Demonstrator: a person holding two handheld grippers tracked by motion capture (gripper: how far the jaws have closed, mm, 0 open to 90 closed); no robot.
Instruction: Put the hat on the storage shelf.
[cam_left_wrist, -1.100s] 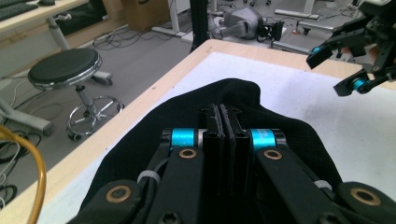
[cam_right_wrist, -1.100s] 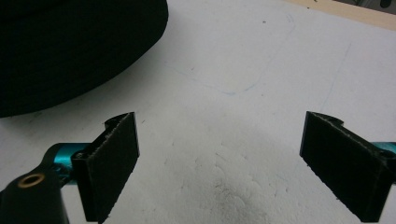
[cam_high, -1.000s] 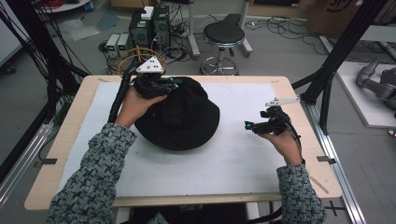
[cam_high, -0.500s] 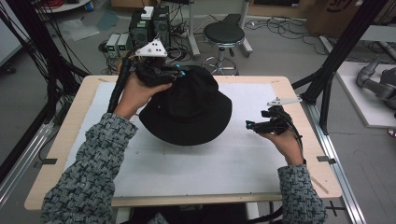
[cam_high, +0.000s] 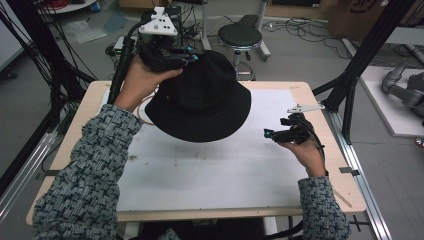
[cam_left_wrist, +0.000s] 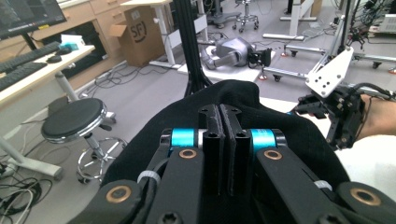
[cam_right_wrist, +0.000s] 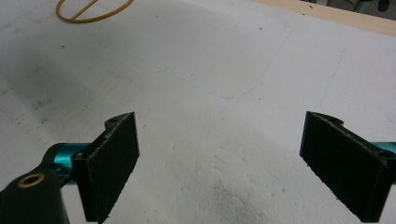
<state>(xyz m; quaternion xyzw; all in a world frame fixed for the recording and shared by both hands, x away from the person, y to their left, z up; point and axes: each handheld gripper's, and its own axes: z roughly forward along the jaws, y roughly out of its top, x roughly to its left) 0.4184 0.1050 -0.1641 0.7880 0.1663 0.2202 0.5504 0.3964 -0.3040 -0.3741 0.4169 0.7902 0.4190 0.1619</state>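
Observation:
A black bucket hat (cam_high: 200, 100) hangs in the air above the far left part of the white mat (cam_high: 210, 170), held by its rim. My left gripper (cam_high: 192, 56) is shut on the hat's edge. In the left gripper view the two jaws stand pressed together (cam_left_wrist: 223, 140) with black hat fabric (cam_left_wrist: 280, 126) around them. My right gripper (cam_high: 268, 134) sits low over the mat at the right, open, apart from the hat. In the right gripper view its fingers (cam_right_wrist: 109, 163) stand wide apart with nothing between them (cam_right_wrist: 229, 163).
A yellow rubber band (cam_right_wrist: 91, 11) lies on the mat under the hat's left side (cam_high: 142, 112). A black stool (cam_high: 240, 35) stands behind the table. Black frame posts (cam_high: 370, 55) rise at the table's right and left.
My left gripper has lifted the hat off the mat and carried it up and toward the far edge. The right gripper has stayed in place.

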